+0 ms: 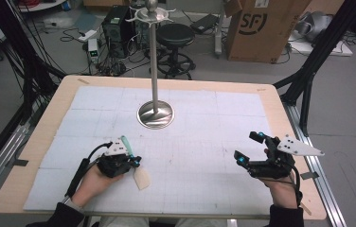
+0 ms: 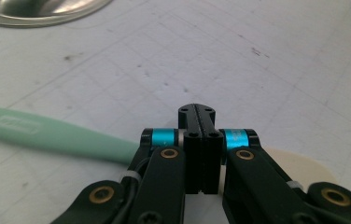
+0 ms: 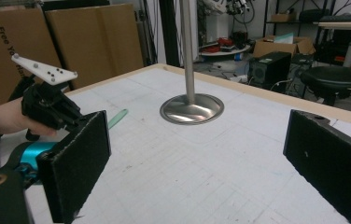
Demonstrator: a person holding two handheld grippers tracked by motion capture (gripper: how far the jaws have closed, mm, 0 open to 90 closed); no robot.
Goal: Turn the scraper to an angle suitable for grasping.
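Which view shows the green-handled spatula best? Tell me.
High view: the spatula shows green handle and cream head. Left gripper view: the left tool covers its middle. Right gripper view: just a handle end.

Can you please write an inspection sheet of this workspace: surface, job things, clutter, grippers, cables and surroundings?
Surface: wooden table covered by a white gridded mat with small dark marks.
Job's things: spatula with mint-green handle and cream blade, lying under the left gripper; metal stand with a round base upright at mat centre, hooks at its top.
Clutter: nothing seen on the mat.
Grippers: left gripper jaws shut together, and whether they pinch the spatula cannot be told; right gripper jaws wide open, nothing between them.
Cables: one black cable trails from the left gripper; many loose cables on the floor behind.
Surroundings: cardboard box, black stool, computer tower.
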